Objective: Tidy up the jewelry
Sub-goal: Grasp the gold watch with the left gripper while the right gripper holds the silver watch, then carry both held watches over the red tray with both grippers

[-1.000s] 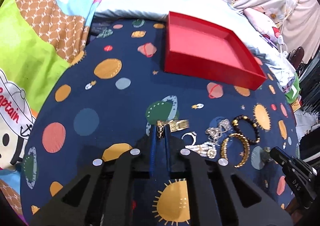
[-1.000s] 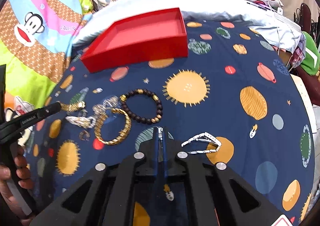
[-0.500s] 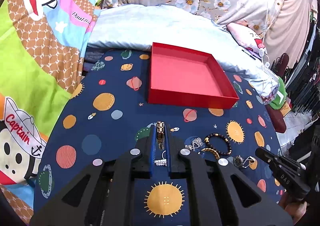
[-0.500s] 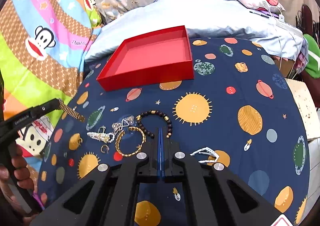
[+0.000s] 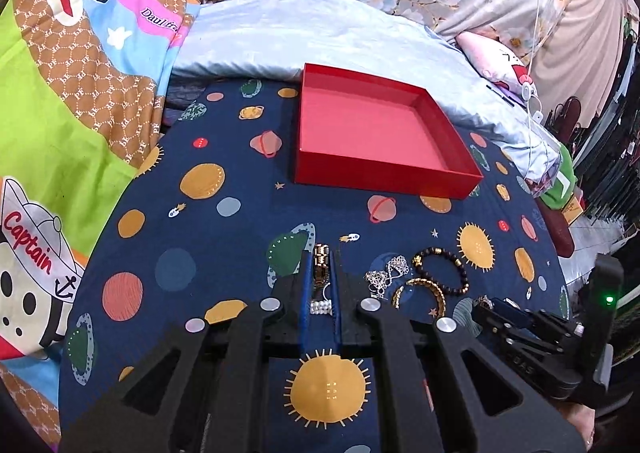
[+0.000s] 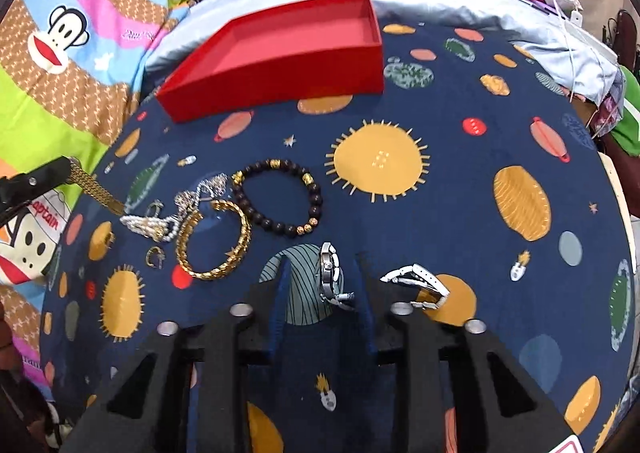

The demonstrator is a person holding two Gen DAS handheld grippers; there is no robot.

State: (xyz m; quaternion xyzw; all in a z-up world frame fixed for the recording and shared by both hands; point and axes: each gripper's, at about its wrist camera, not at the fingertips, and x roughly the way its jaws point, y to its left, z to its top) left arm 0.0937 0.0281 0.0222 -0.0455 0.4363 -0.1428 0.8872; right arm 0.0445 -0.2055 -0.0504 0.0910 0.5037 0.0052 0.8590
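A navy planet-print bedspread point(image 5: 224, 237) carries everything. The red tray point(image 5: 380, 177) is set toward its far edge, beside the pale blue bedding, and nothing is seen in it. The loose jewelry is gathered near the middle of the spread, nearer the front edge: a dark bead bracelet point(image 6: 280, 199), a gold twisted bangle point(image 6: 214, 241) touching it, a tangle of silver and pearl pieces point(image 6: 160, 223), and a silver watch point(image 6: 416, 283) lying apart toward the right edge.

The left gripper point(image 5: 320, 273) is clamped narrowly on a gold link band point(image 5: 321, 259), which hangs clear of the cloth; in the right wrist view its long axis slants down toward the pearl piece. From this gripper the tray lies straight ahead and slightly right, so the left hand is judged the nearer for the drop.

The right gripper point(image 6: 324, 285) is opening, and a silver link piece point(image 6: 330, 277) stands on edge between its jaws, lengthwise along the fingers, untouched by the pads as far as can be seen.

Whether that piece joins the watch cannot be told. The lower end of the gold band is hidden by the left fingers.
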